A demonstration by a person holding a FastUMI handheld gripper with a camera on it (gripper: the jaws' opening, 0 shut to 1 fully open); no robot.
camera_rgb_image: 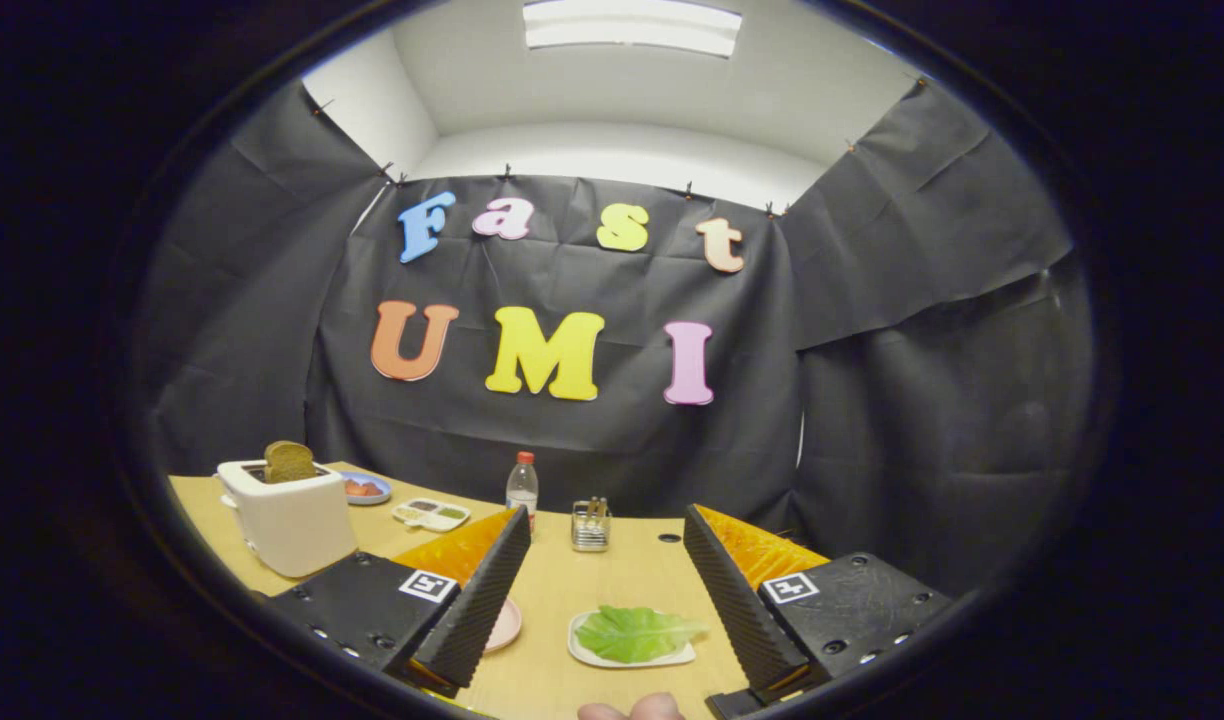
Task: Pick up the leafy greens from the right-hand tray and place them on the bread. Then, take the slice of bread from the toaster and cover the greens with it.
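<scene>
1. The flat, crinkled green lettuce leaf (634, 632) lies on a small white rectangular tray (584, 648), on the pale wooden table (612, 575), low between the two fingers and nearer the right one.
2. The gripper (606, 590) has its fingers spread wide, with nothing between them; both fingers are clear of the leaf and the tray.
3. A round pink plate (505, 625) peeks out just beside the inner edge of the left finger, mostly hidden behind it; what lies on it cannot be told.
4. Beyond the left finger stands a white boxy toaster (287, 515), and a brown slice of bread (289, 461) sticks up out of its slot.
5. Behind the toaster sits a small round dish (367, 489) with something reddish in it, and next to that a white divided tray (431, 514) with small portions.
6. Straight ahead beyond the fingers, near the table's far edge, stand a clear plastic bottle with a red cap (521, 484) and a small metal wire holder (591, 525).
7. A person's fingertips (632, 709) show at the near edge, between the finger bases.
</scene>
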